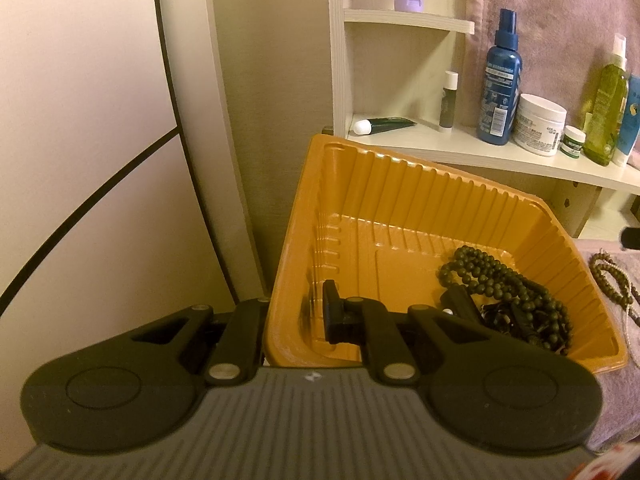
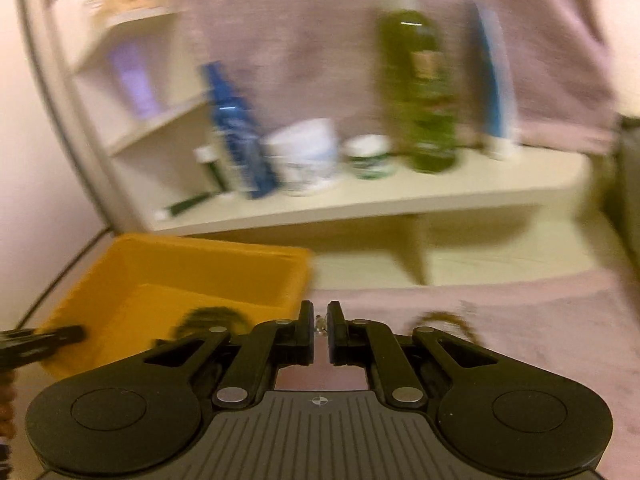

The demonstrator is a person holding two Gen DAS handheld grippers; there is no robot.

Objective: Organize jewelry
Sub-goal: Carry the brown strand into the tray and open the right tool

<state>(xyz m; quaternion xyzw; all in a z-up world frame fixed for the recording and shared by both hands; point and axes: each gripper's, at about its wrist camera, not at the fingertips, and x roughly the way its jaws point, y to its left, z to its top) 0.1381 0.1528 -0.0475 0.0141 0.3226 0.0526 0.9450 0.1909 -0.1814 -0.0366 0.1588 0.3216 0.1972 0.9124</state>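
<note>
An orange plastic tray (image 1: pixel 400 200) sits at the left on a pink cloth; it also shows in the right wrist view (image 2: pixel 192 268). Dark green bead strands (image 1: pixel 504 292) lie in its right corner. My left gripper (image 1: pixel 304 312) is shut on the tray's left wall, one finger inside (image 1: pixel 334 312), the other hidden outside. More brown bead strands (image 1: pixel 612 280) lie on the cloth right of the tray. My right gripper (image 2: pixel 319 330) hovers over the cloth, nearly closed on a small shiny piece of jewelry (image 2: pixel 319 324). The right wrist view is blurred.
A white shelf (image 1: pixel 500 152) behind the tray holds a blue spray bottle (image 1: pixel 500 80), white jars (image 1: pixel 540 124), a green bottle (image 1: pixel 608 108) and tubes. A white panel stands at the left. A pink towel (image 1: pixel 560 20) hangs behind.
</note>
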